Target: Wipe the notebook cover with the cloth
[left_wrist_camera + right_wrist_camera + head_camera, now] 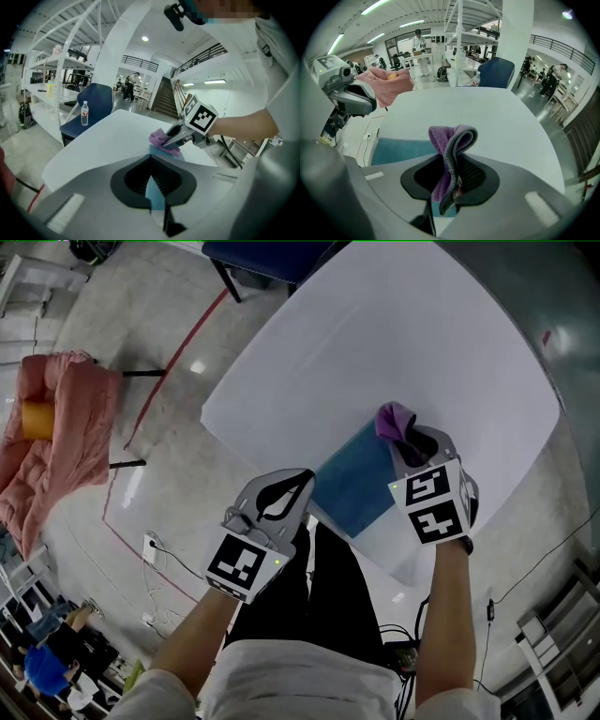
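A blue notebook (pixel 354 487) lies at the near edge of the white table (pixel 394 334). My right gripper (pixel 412 442) is over the notebook's far right corner, shut on a purple cloth (pixel 395 419) that sticks up folded between its jaws (pixel 451 140). My left gripper (pixel 298 486) is at the notebook's near left corner, and a blue sliver of the cover shows pinched between its shut jaws (pixel 156 199). From the left gripper view, the cloth (pixel 161 139) rests on the notebook (pixel 155 150) under the right gripper (pixel 182 136). The teal cover (pixel 396 151) runs left of the cloth.
A pink quilt (pixel 54 442) drapes a chair left of the table. A dark blue chair (pixel 272 257) stands at the far side, with a water bottle (pixel 84 114) on its seat. A power strip (pixel 150 546) lies on the floor. Shelving stands beyond.
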The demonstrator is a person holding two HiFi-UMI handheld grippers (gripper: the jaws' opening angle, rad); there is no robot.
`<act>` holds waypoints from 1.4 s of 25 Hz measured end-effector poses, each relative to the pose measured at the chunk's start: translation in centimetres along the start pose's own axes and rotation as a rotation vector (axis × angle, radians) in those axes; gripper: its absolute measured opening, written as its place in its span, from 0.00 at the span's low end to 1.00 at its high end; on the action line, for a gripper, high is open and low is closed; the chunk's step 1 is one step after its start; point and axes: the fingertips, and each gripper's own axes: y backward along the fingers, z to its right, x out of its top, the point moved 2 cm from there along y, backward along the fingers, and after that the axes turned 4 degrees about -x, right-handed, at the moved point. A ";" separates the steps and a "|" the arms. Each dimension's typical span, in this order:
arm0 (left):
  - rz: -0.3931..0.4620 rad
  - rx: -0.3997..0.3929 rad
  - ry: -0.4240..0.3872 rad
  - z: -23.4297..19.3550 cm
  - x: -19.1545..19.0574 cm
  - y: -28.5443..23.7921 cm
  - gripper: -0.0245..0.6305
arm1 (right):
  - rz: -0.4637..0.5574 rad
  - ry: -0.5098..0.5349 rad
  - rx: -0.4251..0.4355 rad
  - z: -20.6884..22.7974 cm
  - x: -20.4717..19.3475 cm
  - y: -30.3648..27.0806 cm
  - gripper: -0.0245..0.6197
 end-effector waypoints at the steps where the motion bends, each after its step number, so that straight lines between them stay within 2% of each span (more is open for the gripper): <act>1: 0.002 0.004 0.001 0.0 0.1 0.0 0.04 | -0.002 0.000 0.000 0.1 0.0 -0.1 0.21; 12: -0.007 0.025 0.041 -0.6 -0.7 0.5 0.04 | -0.051 0.014 0.013 -0.8 0.0 -1.3 0.21; 35: 0.024 0.030 0.027 -1.2 -1.9 3.0 0.04 | -0.085 0.046 0.035 -5.2 -0.3 -1.1 0.21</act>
